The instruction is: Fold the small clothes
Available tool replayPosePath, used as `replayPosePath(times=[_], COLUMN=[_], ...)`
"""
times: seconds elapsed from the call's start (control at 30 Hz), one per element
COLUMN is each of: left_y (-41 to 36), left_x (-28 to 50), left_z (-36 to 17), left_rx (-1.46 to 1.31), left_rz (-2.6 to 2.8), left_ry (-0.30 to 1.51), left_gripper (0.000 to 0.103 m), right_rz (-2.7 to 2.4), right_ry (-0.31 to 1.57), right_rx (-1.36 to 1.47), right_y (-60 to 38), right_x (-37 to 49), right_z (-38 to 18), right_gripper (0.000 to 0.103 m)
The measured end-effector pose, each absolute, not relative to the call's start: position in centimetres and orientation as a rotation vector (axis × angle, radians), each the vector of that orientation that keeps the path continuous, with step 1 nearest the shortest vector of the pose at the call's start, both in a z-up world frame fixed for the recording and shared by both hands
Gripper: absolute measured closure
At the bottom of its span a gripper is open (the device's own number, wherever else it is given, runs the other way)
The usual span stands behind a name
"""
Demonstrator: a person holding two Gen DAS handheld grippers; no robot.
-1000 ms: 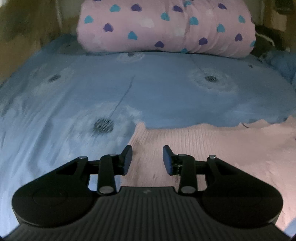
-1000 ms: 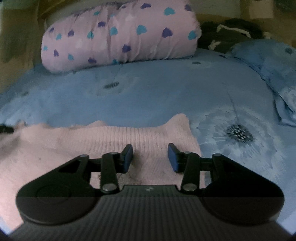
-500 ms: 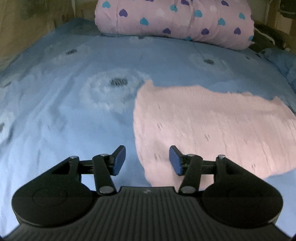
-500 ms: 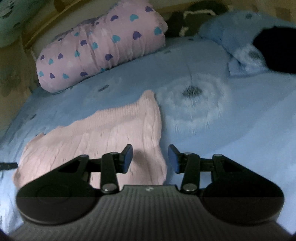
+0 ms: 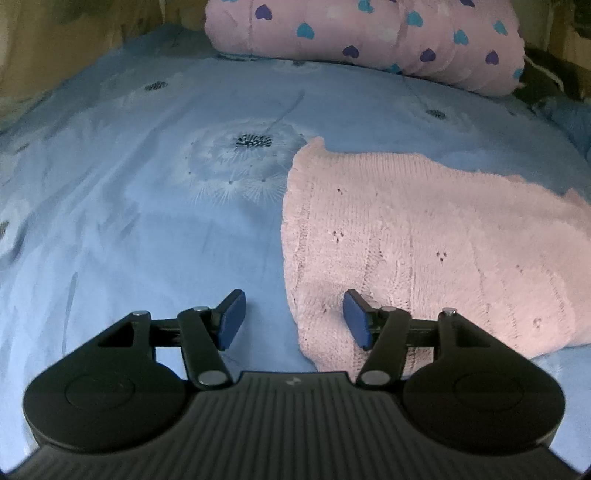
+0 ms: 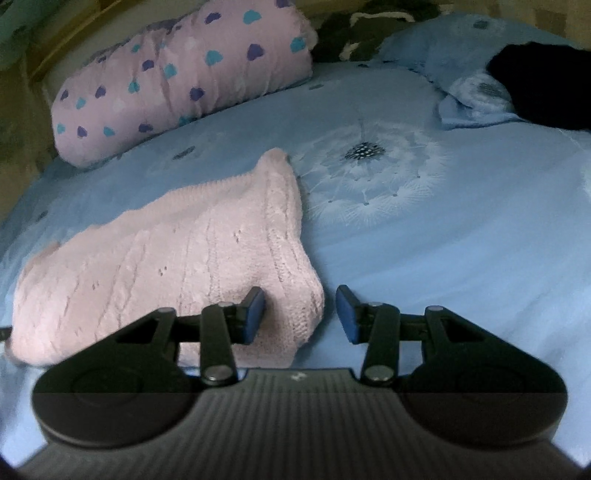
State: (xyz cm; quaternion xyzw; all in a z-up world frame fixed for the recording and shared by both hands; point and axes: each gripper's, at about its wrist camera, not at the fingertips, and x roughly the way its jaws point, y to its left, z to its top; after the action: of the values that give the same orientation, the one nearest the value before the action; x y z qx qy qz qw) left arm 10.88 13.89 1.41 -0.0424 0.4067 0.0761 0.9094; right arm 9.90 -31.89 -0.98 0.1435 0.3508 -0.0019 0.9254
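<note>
Pink knitted garment [image 5: 424,251] lies flat on the blue dandelion-print bedsheet [image 5: 147,221], folded over itself, with one pointed corner aimed at the heart-print pillow [image 5: 369,33] beyond it. Left gripper [image 5: 293,319]: fingers wide apart, gripping nothing; the garment's near left edge falls between them, the right pad [image 5: 355,320] over the knit, the left pad [image 5: 231,319] over bare sheet. Right gripper [image 6: 300,315]: fingers equally spread, empty; its left pad [image 6: 253,315] sits over the garment's near right corner, the other pad over the sheet. A dark item [image 6: 546,85] rests on a blue pillow [image 6: 454,74], well apart from the garment.
</note>
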Motion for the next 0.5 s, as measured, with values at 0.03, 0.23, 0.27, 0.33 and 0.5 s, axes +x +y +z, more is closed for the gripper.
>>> replayPosePath(times=[0.03, 0.23, 0.27, 0.33, 0.5], left_y=[13.9, 13.9, 14.0, 14.0, 14.3], left_x=[10.9, 10.2, 10.1, 9.8, 9.0], left_z=[1.6, 2.4, 2.5, 2.8, 3.3], left_rx=[-0.097, -0.124, -0.130, -0.137, -0.181], left_rz=[0.152, 0.141, 0.136, 0.130, 0.106], left_ry=[0.841, 0.858, 0.860, 0.859, 0.868], left_gripper=[0.038, 0.027, 0.026, 0.024, 0.022], right_rz=[-0.019, -0.021, -0.022, -0.021, -0.034], right_ry=[0.720, 0.688, 0.686, 0.695, 0.712], right_rx=[0.316, 0.422, 0.439, 0.470, 0.522], right_y=[-31.9, -31.1, -30.9, -30.3, -29.0], right_x=[9.5, 6.8, 6.5, 6.0, 5.2], right_z=[-0.7, 0.2, 0.2, 0.0, -0.5], right_gripper=[0.057, 0.047, 0.042, 0.041, 0.041])
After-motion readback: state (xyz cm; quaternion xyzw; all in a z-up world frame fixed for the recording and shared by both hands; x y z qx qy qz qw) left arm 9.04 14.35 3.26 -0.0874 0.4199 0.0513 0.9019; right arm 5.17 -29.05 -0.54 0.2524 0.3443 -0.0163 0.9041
